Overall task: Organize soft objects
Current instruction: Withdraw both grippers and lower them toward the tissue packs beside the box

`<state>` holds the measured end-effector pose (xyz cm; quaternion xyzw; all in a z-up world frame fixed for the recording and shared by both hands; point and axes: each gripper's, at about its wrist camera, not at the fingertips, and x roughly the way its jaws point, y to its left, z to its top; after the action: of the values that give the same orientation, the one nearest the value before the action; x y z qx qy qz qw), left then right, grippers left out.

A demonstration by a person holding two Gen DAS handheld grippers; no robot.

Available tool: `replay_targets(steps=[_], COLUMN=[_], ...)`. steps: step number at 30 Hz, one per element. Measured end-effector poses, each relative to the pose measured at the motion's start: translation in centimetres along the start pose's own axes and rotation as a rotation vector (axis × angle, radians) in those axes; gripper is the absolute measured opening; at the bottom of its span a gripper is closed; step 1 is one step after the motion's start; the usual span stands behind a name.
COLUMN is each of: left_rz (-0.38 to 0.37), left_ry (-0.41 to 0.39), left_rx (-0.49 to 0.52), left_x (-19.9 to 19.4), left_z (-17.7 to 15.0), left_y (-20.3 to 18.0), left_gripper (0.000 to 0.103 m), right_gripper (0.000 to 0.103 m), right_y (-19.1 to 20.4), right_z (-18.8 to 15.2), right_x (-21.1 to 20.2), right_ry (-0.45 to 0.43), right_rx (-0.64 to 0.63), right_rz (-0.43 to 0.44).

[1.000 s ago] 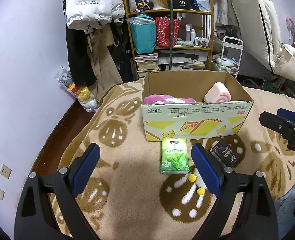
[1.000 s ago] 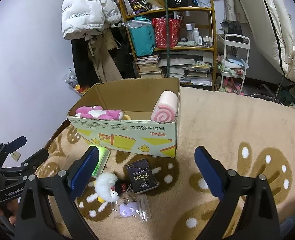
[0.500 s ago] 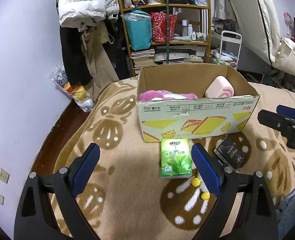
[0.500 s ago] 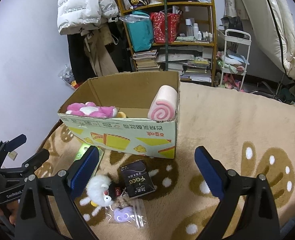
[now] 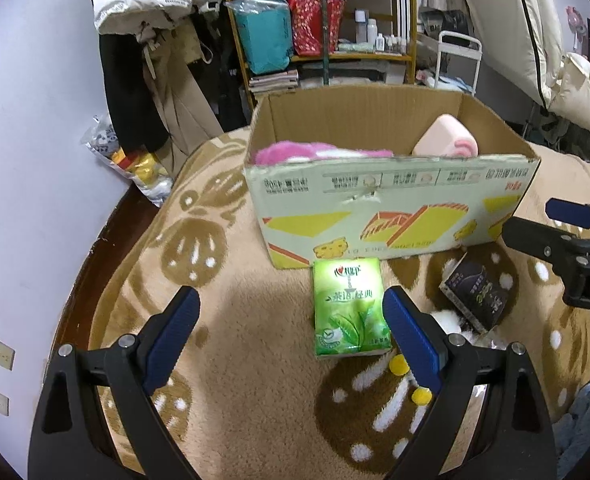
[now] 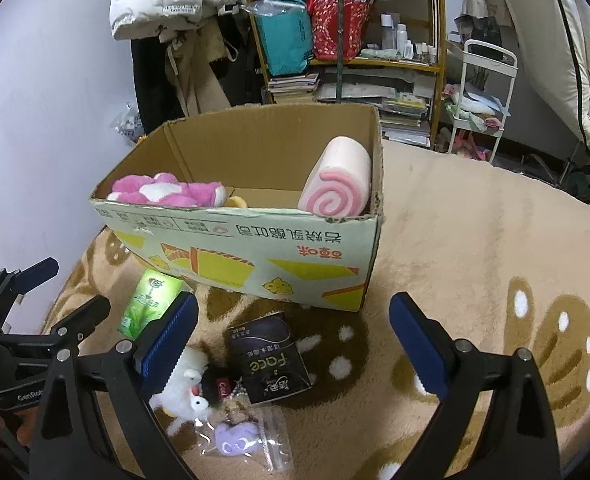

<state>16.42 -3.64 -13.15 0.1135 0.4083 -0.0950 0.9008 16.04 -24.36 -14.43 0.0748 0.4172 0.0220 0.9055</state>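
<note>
Both tongs, left tongs [image 5: 291, 340] and right tongs [image 6: 291, 344], have dropped nearer the blanket [image 6: 475, 248], jaws apart, empty. Left tongs sit off-centre from the green tissue pack [image 5: 349, 312]; closing may just shove it.

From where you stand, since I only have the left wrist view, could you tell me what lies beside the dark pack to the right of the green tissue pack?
Observer: A white plush toy lies against the dark pack, on its left.
Operator: Is anything else near it, please?
Observer: Yes, a clear bag holding a purple charm lies in front of them on the blanket.
Operator: And what is inside the box besides the pink plush?
Observer: A pink swirl roll cushion leans in the right corner of the cardboard box.
</note>
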Motion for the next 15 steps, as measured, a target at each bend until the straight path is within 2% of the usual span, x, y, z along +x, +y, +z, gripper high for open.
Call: replay_targets(steps=[5, 15], left_rz=[0.003, -0.047], left_ry=[0.023, 0.079], left_rx=[0.026, 0.038], left_x=[1.1, 2.7], left_z=[-0.4, -1.1], left_y=[-0.6, -1.4], left_gripper=[0.092, 0.092], right_gripper=[0.1, 0.1], right_y=[-0.4, -1.5], right_z=[-0.3, -1.1], right_x=[1.5, 4.3], right_ry=[0.037, 0.113], right_rx=[0.004, 0.035], right_rz=[-0.01, -0.025])
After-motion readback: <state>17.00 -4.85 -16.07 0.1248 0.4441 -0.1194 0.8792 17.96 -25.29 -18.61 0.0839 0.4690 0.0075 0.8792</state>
